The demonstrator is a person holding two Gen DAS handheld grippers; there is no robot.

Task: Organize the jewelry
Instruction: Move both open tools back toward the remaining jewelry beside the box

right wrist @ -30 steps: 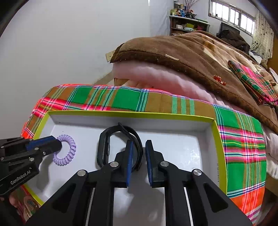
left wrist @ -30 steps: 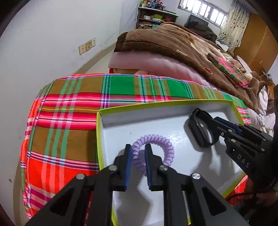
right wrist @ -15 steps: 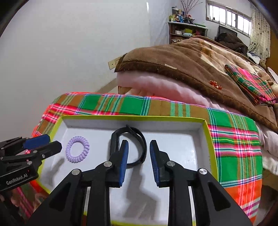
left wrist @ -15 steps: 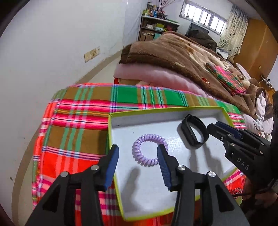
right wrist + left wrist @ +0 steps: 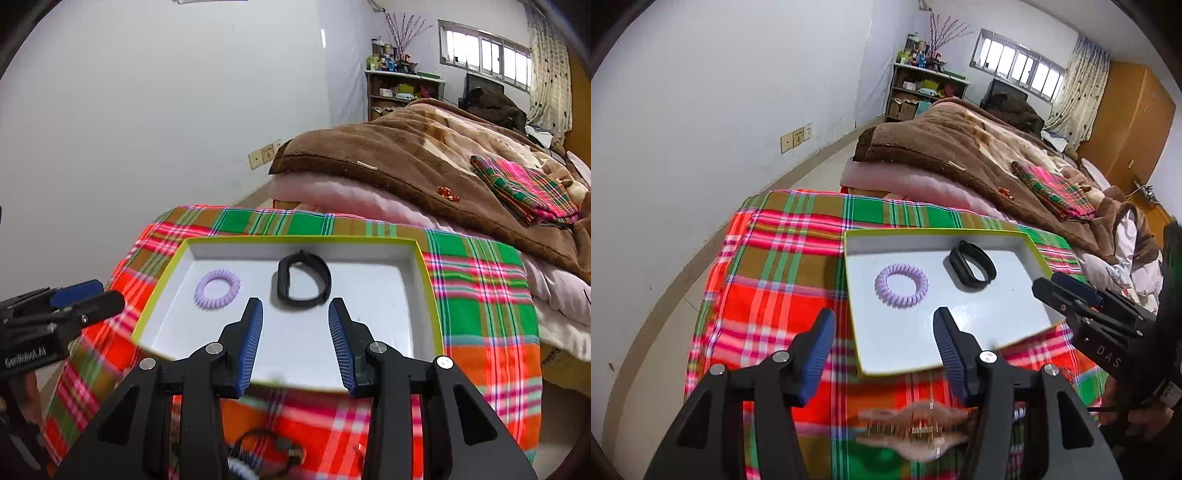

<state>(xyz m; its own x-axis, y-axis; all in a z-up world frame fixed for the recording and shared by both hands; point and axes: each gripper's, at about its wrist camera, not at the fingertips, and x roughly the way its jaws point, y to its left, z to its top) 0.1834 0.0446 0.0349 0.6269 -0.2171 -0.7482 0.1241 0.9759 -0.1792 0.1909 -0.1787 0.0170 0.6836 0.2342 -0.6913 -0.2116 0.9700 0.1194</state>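
Bedroom setting, plaid cloth (image 5: 783, 266) over the work surface. Green-rimmed white shallow tray (image 5: 430, 295) holds a lilac spiral hair tie (image 5: 901, 285) and a black wristband (image 5: 973, 266), lying apart. Left gripper (image 5: 884, 345) and right gripper (image 5: 295, 341) hover spread wide, holding nothing. Blurred pieces near the front edge appear unsorted: task judged partly complete.

tray's right half (image 5: 373, 295) bare, bracelet (image 5: 303, 284) centre

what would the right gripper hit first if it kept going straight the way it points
Most likely the black wristband, lying in the white tray just ahead of the right gripper, whose jaws are open. Depth is unclear, so it could meet the tray floor first.
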